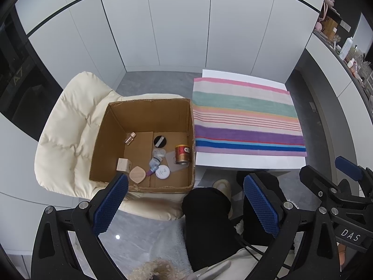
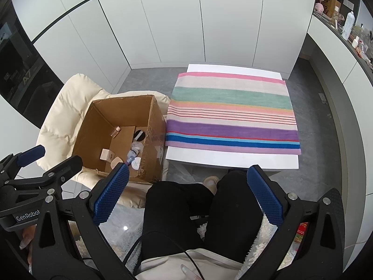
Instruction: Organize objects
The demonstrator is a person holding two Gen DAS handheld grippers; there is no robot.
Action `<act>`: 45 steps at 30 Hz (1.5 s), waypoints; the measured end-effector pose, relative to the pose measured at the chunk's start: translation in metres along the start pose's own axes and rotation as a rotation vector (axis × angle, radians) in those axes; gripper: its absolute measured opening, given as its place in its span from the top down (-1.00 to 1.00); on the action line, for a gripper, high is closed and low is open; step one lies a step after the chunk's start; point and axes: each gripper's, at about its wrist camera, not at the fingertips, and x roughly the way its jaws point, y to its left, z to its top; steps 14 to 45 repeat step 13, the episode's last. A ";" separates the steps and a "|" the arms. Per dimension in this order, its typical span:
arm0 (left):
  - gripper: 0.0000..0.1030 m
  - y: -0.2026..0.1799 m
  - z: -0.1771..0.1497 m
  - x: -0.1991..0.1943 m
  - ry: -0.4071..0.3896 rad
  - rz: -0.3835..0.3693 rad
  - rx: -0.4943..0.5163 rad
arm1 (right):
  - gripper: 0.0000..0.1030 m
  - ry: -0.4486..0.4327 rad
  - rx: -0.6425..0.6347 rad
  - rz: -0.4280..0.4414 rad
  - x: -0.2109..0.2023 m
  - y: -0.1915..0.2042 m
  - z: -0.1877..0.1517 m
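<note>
Cardboard box [image 1: 144,114] holds a red can [image 1: 182,154] lying lengthwise front-to-back; both grippers' jaws gape wide, empty.

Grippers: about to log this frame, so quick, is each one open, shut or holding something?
Left gripper: open, holding nothing.
Right gripper: open, holding nothing.

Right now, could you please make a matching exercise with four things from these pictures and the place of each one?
Things:
1. red and gold can
2. striped towel
3. cardboard box
4. black round lid

Places:
A. on the cream chair
B. spread over the white table
C. in the box, by its right wall
D. in the box, near its back wall

Pairs: 1-C, 2-B, 3-A, 4-D
</note>
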 end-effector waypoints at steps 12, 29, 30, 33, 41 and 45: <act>-0.94 0.001 -0.001 -0.002 -0.011 0.003 0.002 | -0.99 0.008 0.000 0.006 0.001 -0.002 -0.003; -0.94 0.001 -0.001 -0.002 -0.011 0.003 0.003 | -0.99 0.006 -0.001 0.005 0.001 -0.002 -0.004; -0.94 0.001 -0.001 -0.002 -0.011 0.003 0.003 | -0.99 0.006 -0.001 0.005 0.001 -0.002 -0.004; -0.94 0.001 -0.001 -0.002 -0.011 0.003 0.003 | -0.99 0.006 -0.001 0.005 0.001 -0.002 -0.004; -0.94 0.001 -0.001 -0.002 -0.011 0.003 0.003 | -0.99 0.006 -0.001 0.005 0.001 -0.002 -0.004; -0.94 0.001 -0.001 -0.002 -0.011 0.003 0.003 | -0.99 0.006 -0.001 0.005 0.001 -0.002 -0.004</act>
